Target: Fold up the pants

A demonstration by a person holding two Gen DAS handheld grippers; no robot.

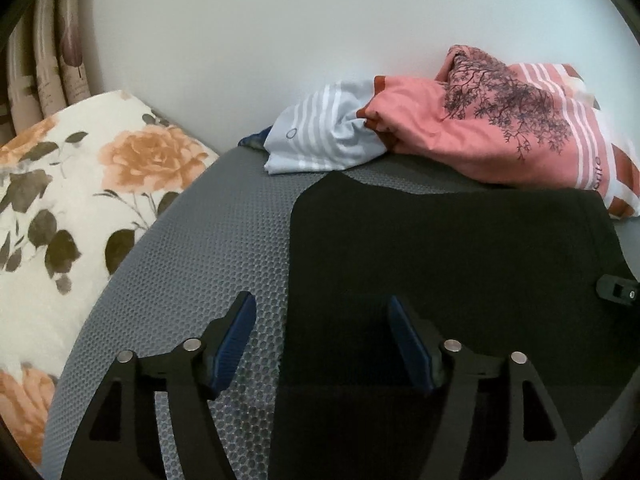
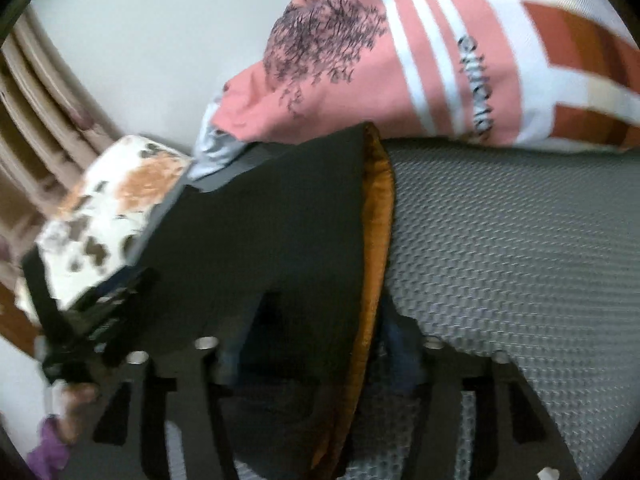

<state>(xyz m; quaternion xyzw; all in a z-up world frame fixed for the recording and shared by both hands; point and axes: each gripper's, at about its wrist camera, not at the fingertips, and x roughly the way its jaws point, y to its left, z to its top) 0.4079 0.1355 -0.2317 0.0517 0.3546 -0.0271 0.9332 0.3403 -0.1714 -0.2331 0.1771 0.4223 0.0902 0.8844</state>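
Note:
Black pants (image 1: 440,248) lie flat and folded on the grey honeycomb mat (image 1: 208,248). My left gripper (image 1: 324,336) is open low over their left edge, one blue pad (image 1: 236,340) above the bare mat and the other over the cloth. The right wrist view is blurred. There the pants (image 2: 260,220) show an orange inner edge (image 2: 376,220) along their right side. That edge runs between the spread fingers of my right gripper (image 2: 316,344), which stands open, and the pads do not press the cloth. The left gripper (image 2: 80,320) and a hand (image 2: 76,400) appear at the far left.
A pink striped pillow (image 1: 500,120) and a pale blue striped cloth (image 1: 320,136) lie behind the pants against the white wall. A floral pillow (image 1: 80,184) borders the mat on the left, with curtains (image 1: 48,68) beyond. Bare mat (image 2: 520,248) stretches right of the pants.

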